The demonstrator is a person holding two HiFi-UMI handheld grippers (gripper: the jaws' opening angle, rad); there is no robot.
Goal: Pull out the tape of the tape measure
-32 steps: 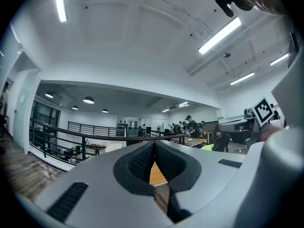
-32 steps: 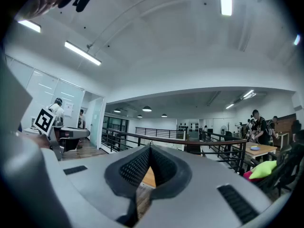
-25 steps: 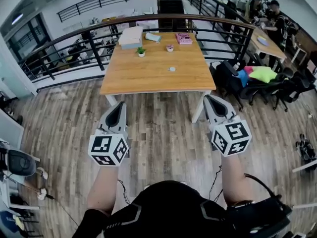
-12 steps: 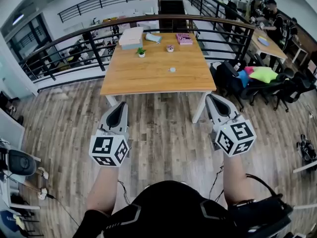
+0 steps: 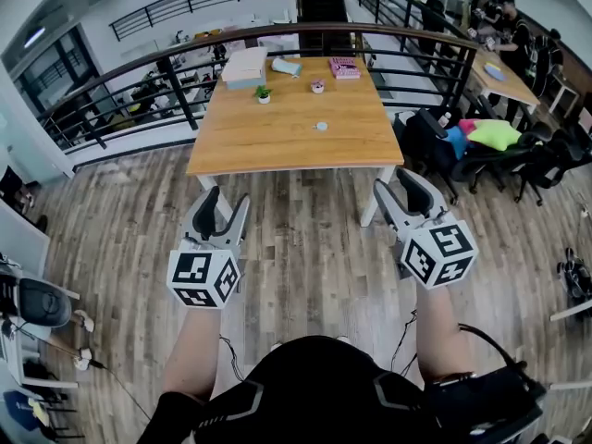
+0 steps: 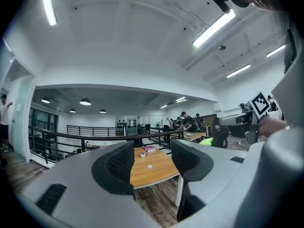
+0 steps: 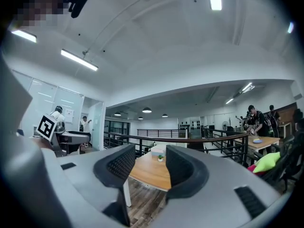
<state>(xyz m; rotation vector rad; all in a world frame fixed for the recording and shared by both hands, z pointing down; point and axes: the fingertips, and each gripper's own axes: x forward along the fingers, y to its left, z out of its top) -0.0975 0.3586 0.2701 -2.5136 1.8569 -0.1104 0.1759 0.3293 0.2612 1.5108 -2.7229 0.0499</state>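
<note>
Your left gripper (image 5: 226, 209) and right gripper (image 5: 400, 192) are both opening with nothing between the jaws, low in frame. You're at the approach step. That small round thing (image 5: 320, 127), likely the tape measure, sits mid-table (image 5: 277, 151), upper centre. Step in and reach.

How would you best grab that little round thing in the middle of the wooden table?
Probably from above, jaws across the rim of the small round thing: it seems to lie flat on the table, nothing close beside it. Where its tape tab sits is too small to tell.
</note>
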